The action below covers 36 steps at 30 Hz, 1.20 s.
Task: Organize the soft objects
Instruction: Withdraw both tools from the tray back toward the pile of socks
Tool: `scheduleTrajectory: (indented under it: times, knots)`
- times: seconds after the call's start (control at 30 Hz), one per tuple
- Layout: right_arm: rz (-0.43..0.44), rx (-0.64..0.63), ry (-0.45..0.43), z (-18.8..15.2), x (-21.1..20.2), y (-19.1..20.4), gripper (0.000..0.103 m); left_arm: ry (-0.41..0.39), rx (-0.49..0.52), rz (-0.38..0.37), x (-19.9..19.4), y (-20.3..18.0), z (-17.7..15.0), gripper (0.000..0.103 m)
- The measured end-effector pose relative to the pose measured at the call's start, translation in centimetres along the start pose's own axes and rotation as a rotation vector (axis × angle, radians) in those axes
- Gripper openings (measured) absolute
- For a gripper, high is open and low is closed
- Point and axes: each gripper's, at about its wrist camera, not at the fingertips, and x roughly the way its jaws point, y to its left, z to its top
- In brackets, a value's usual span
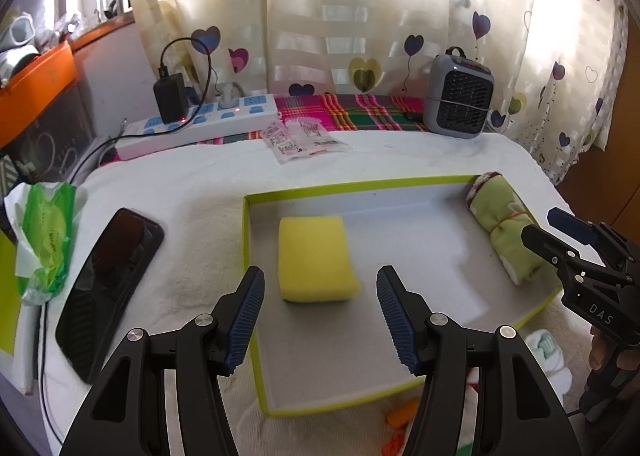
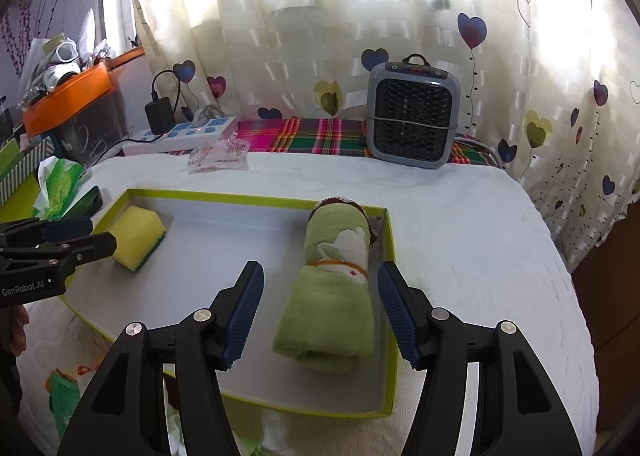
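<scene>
Tongs, two pairs, hand-held. Left gripper [image 1: 320,314]: jaws wide apart, nothing between the pads, hovering above the near part of the tray. Right gripper [image 2: 320,310]: jaws likewise spread and empty, hanging over the near end of the towel roll without touching it.

Sponge [image 1: 314,258]: yellow foam block with a green scouring face underneath, lying flat in the tray just ahead of the left gripper. Judged very light and springy, giving under a pinch; best taken across its two long sides, mid-length.

Towel roll [image 2: 336,292]: green terry cloth with a white rabbit motif, bound at its middle by a thin rubber band [image 2: 340,264], lying lengthwise against the tray wall ahead of the right gripper. Judged soft, light, not fragile; best gripped across the roll near the band, where it is tightest.

Tray [image 1: 250,256]: shallow box, lime-green rim, pale floor, holding both items well apart.

Surface: white towelling cover [image 2: 460,240], plaid cloth [image 2: 312,135] beyond it.

Surroundings: phone [image 1: 104,288] and green tissue pack [image 1: 48,240] outboard of the left gripper; sachets [image 1: 300,139], power strip [image 1: 204,121], small heater [image 2: 414,115] and heart-print curtain [image 2: 320,15] farther off.
</scene>
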Motion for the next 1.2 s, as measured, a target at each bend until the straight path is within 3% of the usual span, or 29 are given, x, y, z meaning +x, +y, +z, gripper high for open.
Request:
scheduleTrajectory:
  times: [0.63, 1.2]
  knots:
    - [0.043, 0.034, -0.036, -3.3, -4.9, 0.6, 0.060, -0.031, 0.003, 0.009, -4.6, -0.7, -4.1, 0.058]
    - [0.080, 0.085, -0.019, -6.3, -6.6, 0.5, 0.060, -0.048, 0.008, 0.040, -6.7, -1.3, -7.7, 0.058]
